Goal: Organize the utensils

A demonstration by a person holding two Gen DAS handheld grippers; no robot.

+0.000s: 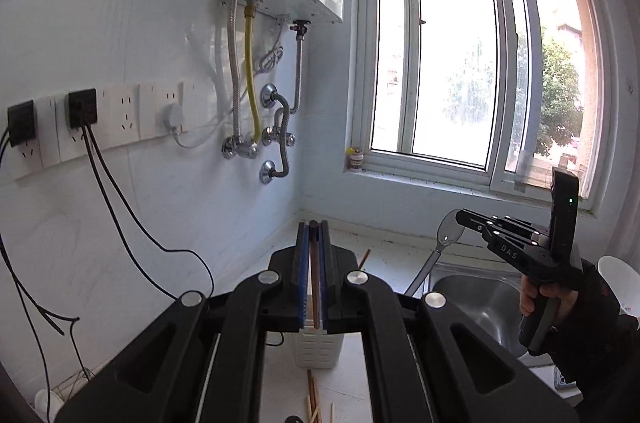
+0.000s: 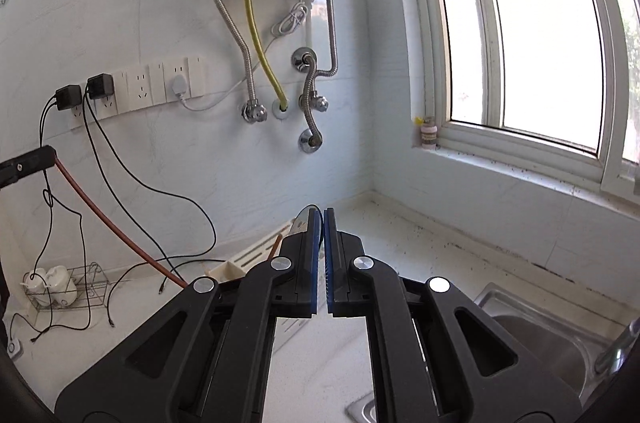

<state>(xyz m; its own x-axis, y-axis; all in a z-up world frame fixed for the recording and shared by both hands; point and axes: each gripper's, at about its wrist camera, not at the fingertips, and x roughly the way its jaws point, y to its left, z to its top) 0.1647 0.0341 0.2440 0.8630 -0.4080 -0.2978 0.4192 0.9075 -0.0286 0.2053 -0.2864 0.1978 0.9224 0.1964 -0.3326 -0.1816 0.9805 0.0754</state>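
1. Now the left claw [image 1: 313, 275] is closed on a dark brown chopstick [image 1: 315, 279], which stands between its blue pads and reaches past the fingertips at the far end.
2. Just below this claw, a white slotted utensil holder [image 1: 318, 347] stands on the desk [image 1: 352, 375], and the lower part of the chopstick points down toward it; whether the tip is inside, I cannot tell.
3. Near the holder, several lighter wooden chopsticks [image 1: 314, 399] lie loose on the desk.
4. On the right, the right claw [image 1: 464, 217] grips a metal spoon [image 1: 444, 239] by its bowl, and the handle hangs down toward the steel sink [image 1: 476, 299].
5. From the right wrist view, the right claw [image 2: 322, 255] has its pads almost together, with the thin edge of the spoon [image 2: 308, 217] showing at the left pad.
6. At the far left of that view, the left claw [image 2: 40, 159] holds the chopstick [image 2: 116, 231] slanting down toward the holder [image 2: 248, 259].
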